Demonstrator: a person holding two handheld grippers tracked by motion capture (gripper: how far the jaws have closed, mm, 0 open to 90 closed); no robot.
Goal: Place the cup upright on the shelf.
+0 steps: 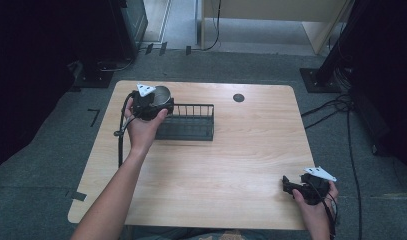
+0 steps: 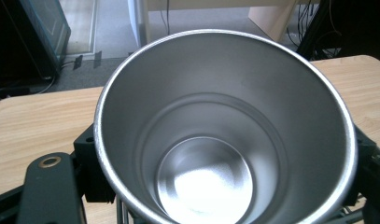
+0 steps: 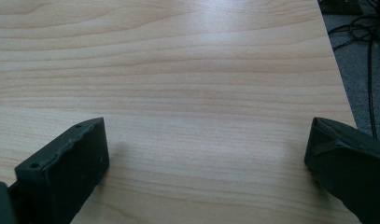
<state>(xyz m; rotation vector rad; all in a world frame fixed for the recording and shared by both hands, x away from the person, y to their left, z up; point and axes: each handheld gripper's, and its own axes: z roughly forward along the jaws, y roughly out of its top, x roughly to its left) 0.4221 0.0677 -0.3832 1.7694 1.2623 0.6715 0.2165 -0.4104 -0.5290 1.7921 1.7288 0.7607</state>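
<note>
A shiny steel cup point(image 2: 225, 135) is held upright, mouth up and with nothing inside, between the jaws of my left gripper point(image 2: 215, 186), which is shut on it. In the high view the cup point(image 1: 162, 93) and the left gripper point(image 1: 153, 104) hover at the far-left end of a black wire rack point(image 1: 191, 122). My right gripper point(image 1: 292, 186) rests low over the table's near right corner, jaws wide apart. In the right gripper view the space between its jaws point(image 3: 206, 172) holds only bare wood.
The wooden table point(image 1: 231, 155) has a round dark grommet point(image 1: 238, 97) near its far edge. Cables point(image 1: 336, 107) lie on the floor to the right, and dark equipment stands beyond the far left corner.
</note>
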